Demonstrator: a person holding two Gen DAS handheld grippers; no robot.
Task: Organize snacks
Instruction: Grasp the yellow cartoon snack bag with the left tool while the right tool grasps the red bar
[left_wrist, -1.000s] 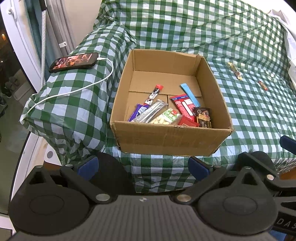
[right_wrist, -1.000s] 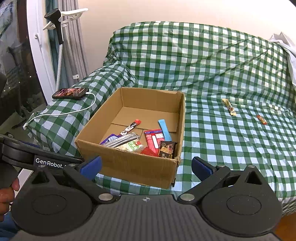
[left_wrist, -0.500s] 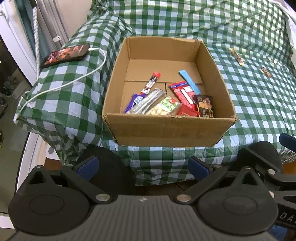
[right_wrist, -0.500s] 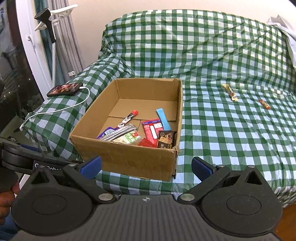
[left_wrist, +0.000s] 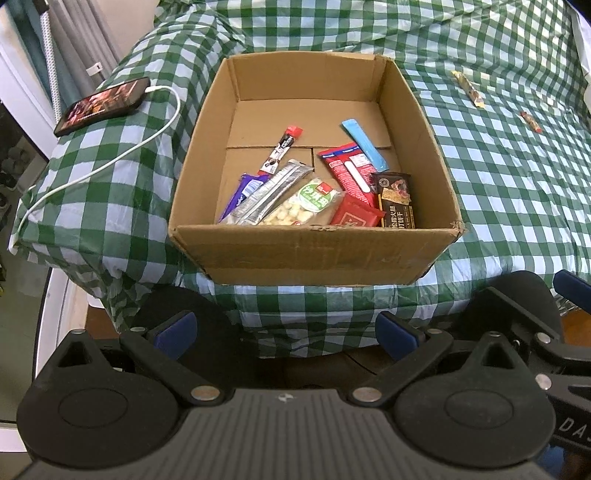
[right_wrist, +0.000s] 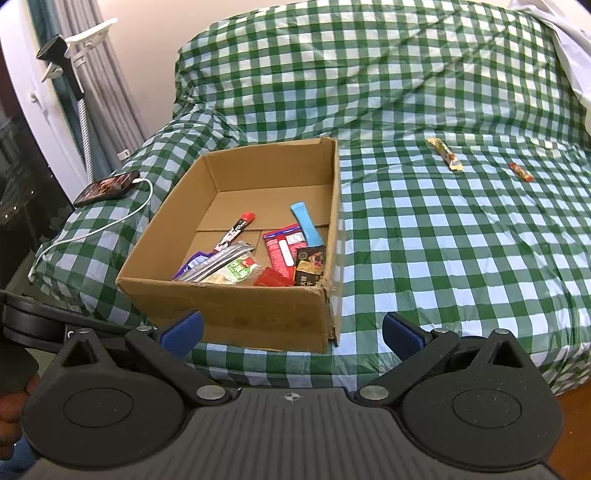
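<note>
An open cardboard box sits on the green checked cover and holds several snack packets, among them a nut bag and a dark biscuit pack. Two snack bars lie loose on the cover to the right: a yellow-brown one and a small red one. My left gripper is open and empty, just before the box's near wall. My right gripper is open and empty, at the box's near right corner.
A phone on a white charging cable lies on the cover left of the box. Curtains and a white frame stand at the far left. The cover's front edge drops off below the box.
Both grippers have risen and come closer to the box, now looking more steeply down into it. Nothing in the box or on the cover has moved.
</note>
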